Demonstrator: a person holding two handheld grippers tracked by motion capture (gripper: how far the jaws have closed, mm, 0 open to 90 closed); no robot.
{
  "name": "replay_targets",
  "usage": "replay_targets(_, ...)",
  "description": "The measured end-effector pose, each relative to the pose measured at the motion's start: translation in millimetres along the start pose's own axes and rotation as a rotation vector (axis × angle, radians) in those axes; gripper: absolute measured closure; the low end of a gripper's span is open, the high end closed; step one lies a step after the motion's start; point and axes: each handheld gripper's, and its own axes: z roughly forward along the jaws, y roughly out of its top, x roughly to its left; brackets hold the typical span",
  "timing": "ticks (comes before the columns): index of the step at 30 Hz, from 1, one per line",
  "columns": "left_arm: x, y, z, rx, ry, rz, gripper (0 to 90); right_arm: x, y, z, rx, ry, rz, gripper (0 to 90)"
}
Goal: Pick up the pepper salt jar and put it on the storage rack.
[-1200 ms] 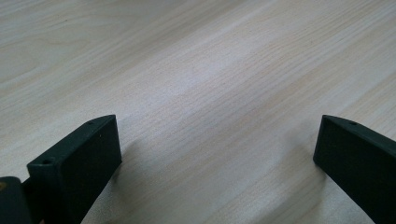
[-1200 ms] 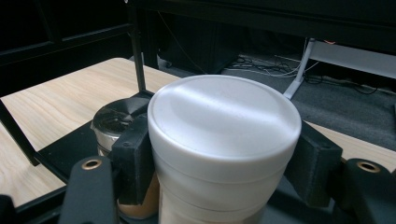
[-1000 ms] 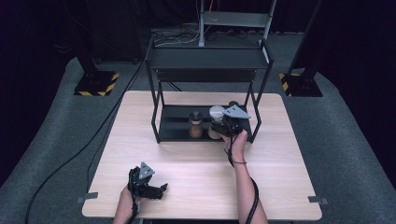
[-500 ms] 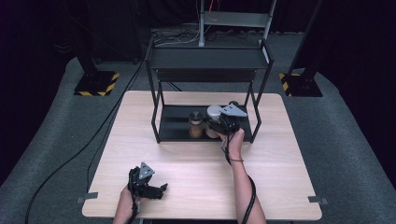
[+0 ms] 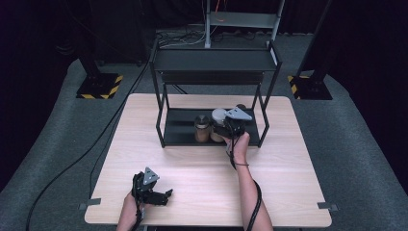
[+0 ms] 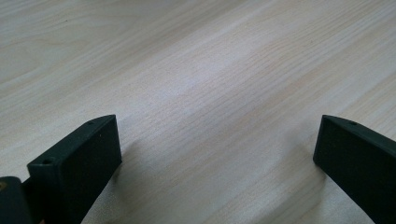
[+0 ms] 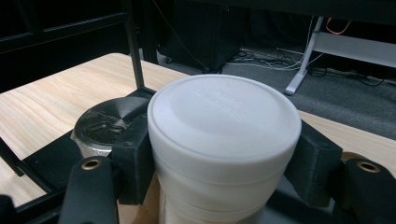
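Nearest to us, at the front left of the wooden table, our left gripper rests low over the bare wood, held in our left hand; in the left gripper view its two black jaws stand wide apart with only the pale grain between them, so it grips nothing.

Farther in, our right forearm reaches up the middle of the table to the right gripper, which sits at the front edge of the black rack; in the right gripper view its jaws press on either side of a white-lidded jar, just under the lid's rim, so the tool is clamped on that jar; the jar stands upright, on or just above the rack's lower shelf, towards its right half; we cannot tell whether its base touches the shelf.

Just beside it, to its left in the high view, stands a second jar with a dark metal lid, close to the white one; we cannot tell whether they touch.

Beyond, the rack's upper shelf spans the top; behind the table lie grey carpet, cables and a pale metal stand.
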Motion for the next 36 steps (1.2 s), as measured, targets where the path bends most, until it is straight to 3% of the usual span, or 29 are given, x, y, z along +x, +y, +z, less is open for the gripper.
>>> replay_targets(28, -1.3, -0.5, -0.2, -0.003, 0.005, 0.005, 0.2, 0.5, -7.2, 0.4, -0.006, 0.004, 0.000, 32.4)
replay_targets(34, -1.6, -0.6, -0.2, -0.003, 0.006, 0.006, 0.2, 2.6, -4.1, -0.3, 0.005, -0.009, 0.026, 21.4)
replay_targets(36, -1.7, -0.7, -0.2, -0.004, 0.006, 0.006, 0.2, -0.3, 1.3, -0.7, 0.032, 0.010, 0.039, 15.8)
